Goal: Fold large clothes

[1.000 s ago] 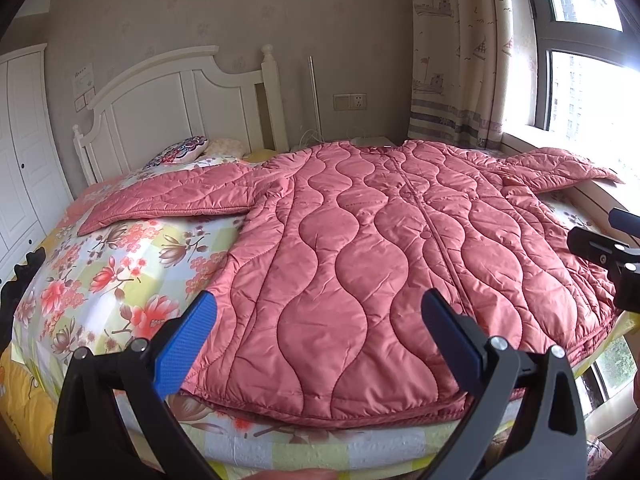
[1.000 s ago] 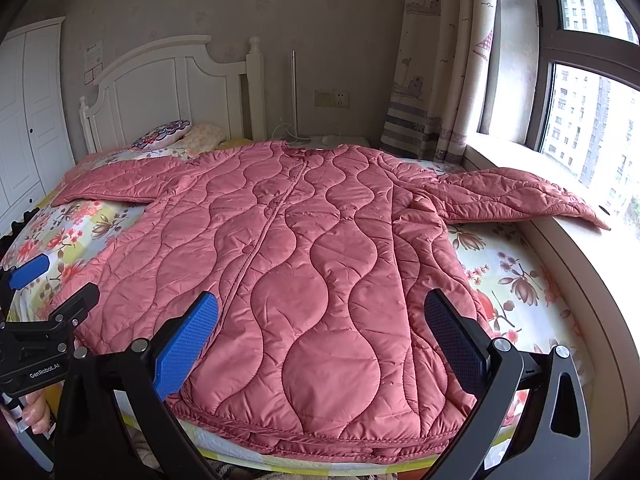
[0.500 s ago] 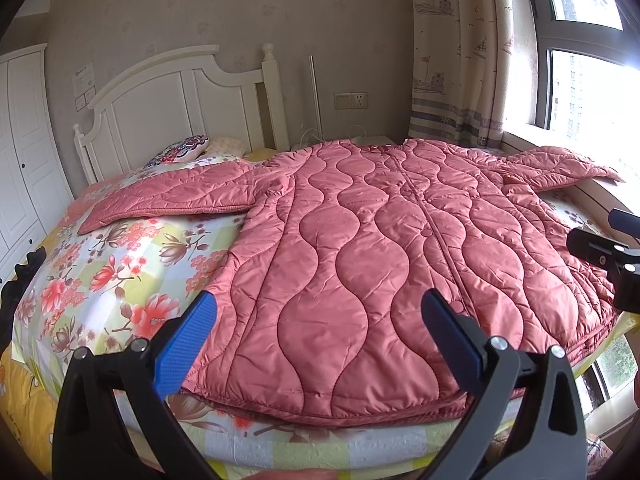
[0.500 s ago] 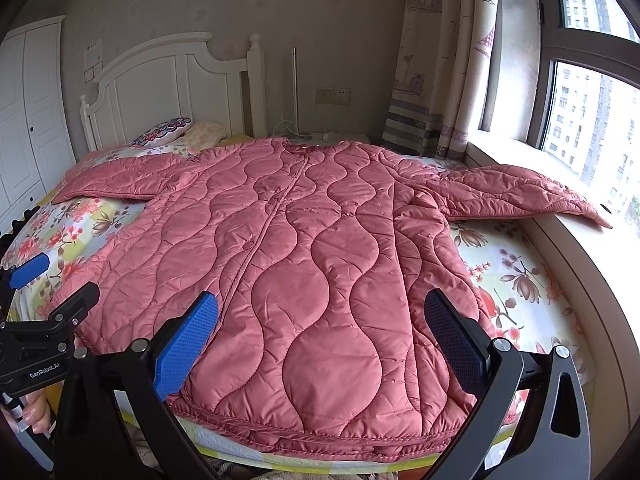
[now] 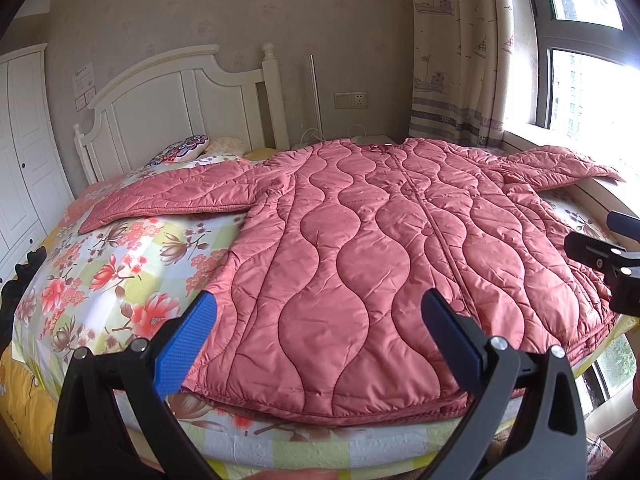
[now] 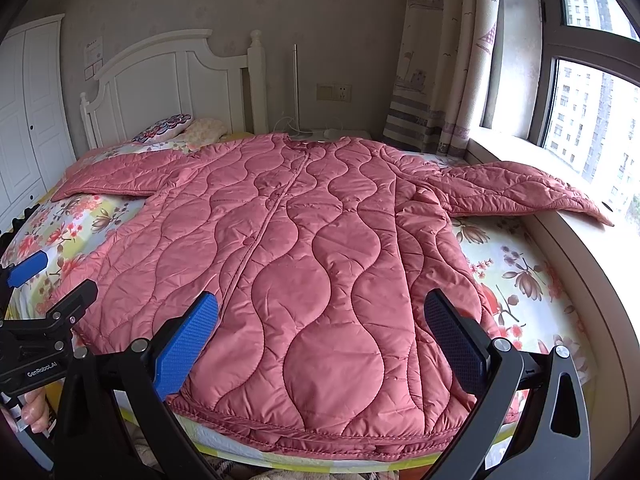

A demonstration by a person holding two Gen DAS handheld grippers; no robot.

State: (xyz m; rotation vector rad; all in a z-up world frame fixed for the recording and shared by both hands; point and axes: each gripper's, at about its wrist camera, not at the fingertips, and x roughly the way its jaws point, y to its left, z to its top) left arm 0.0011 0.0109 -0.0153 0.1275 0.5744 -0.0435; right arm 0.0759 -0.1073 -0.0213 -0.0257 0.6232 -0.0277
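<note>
You are hovering left gripper (image 5: 316,332) and right gripper (image 6: 320,332), fingers wide, empty, above hem of pink quilted coat (image 6: 288,240) lying flat on bed (image 5: 120,264). Folding not begun; next, likely grasping sleeve.

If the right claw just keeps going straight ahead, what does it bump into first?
Most likely the pink coat spread flat on the bed. The right claw is open and points at the coat's lower part near the hem. Nothing shows between them, though depth is hard to judge.

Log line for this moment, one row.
stage: pre-grasp | coat: flat on bed, sleeves spread | left gripper: open, empty | right gripper: open, empty
</note>
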